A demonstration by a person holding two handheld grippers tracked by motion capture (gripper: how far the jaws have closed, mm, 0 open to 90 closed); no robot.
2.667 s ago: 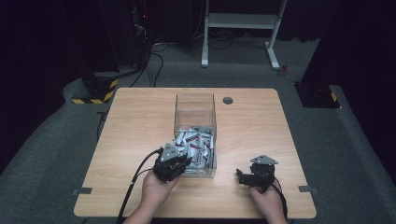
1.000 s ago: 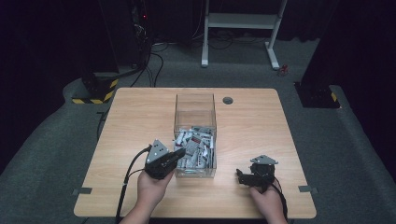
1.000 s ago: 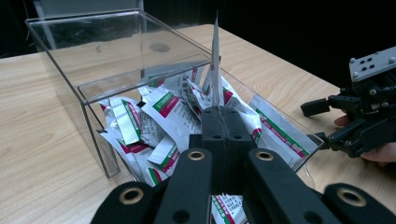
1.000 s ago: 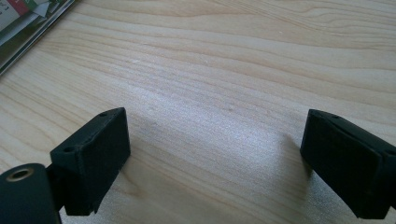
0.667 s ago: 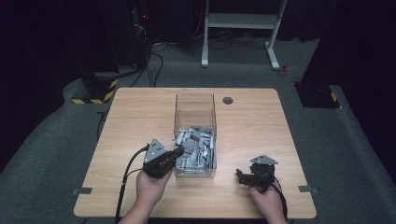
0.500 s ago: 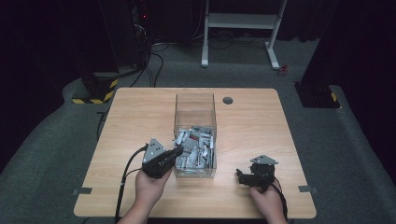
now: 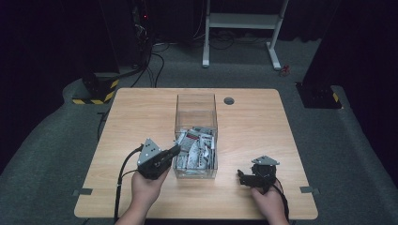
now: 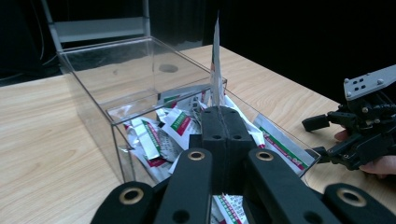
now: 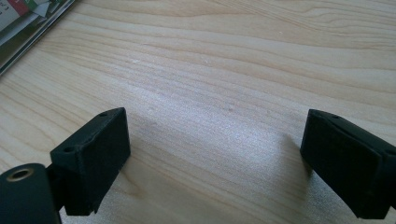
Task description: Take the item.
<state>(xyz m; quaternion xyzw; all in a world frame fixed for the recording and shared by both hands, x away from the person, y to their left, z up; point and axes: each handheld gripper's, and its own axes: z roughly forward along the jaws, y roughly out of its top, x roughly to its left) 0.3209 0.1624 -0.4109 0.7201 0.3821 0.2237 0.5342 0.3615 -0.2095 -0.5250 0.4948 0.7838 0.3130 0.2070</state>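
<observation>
My left gripper (image 8: 219,122) pinches a thin sachet (image 8: 215,70) edge-on, jaws pressed tight, holding it upright above the near end of the clear box (image 7: 196,104) of loose packets (image 7: 195,149). To its right, my right gripper (image 9: 215,154) rests wide apart over bare wooden table (image 7: 141,108), near the box

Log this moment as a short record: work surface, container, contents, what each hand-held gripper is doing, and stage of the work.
surface: wooden table
container: clear plastic box, open top, mid-table
contents: pile of small sachets filling the near half of the box
left hand-held gripper: jaws shut on one sachet, held upright on edge above the box's near end
right hand-held gripper: jaws wide apart, nothing between them, low over bare table right of the box
stage: one sachet lifted from the pile, not yet set down
</observation>
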